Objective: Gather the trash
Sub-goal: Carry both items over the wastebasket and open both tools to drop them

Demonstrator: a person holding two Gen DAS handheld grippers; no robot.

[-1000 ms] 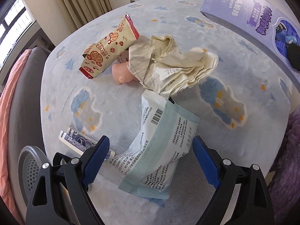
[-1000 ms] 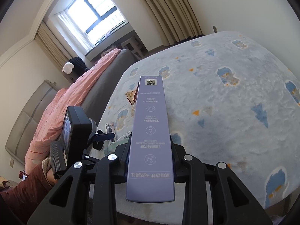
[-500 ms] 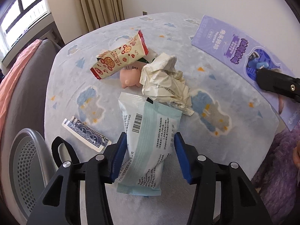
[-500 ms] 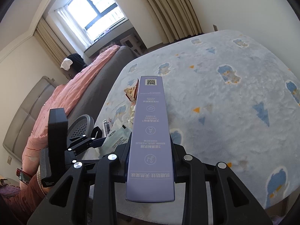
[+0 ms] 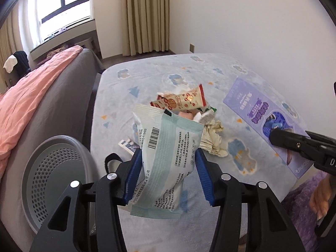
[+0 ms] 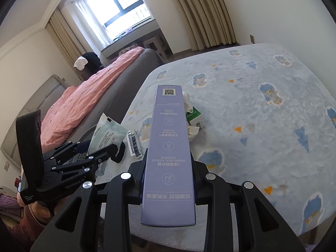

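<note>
My left gripper is shut on a pale green and white wrapper and holds it tilted up above the table; both also show in the right wrist view. My right gripper is shut on a long purple box, held level over the table edge; the box shows in the left wrist view. On the table lie a red and cream snack wrapper, crumpled paper, a pink object, a green and white carton and a small blue patterned packet.
A grey perforated bin stands at the lower left, beside the table with its pale blue cloud-print cloth. A grey sofa with a pink blanket lies to the left. Curtains and a window are at the back.
My left gripper has shut on the green and white wrapper and lifted it off the table, tilting upward. The right gripper has stayed put with the purple box.
</note>
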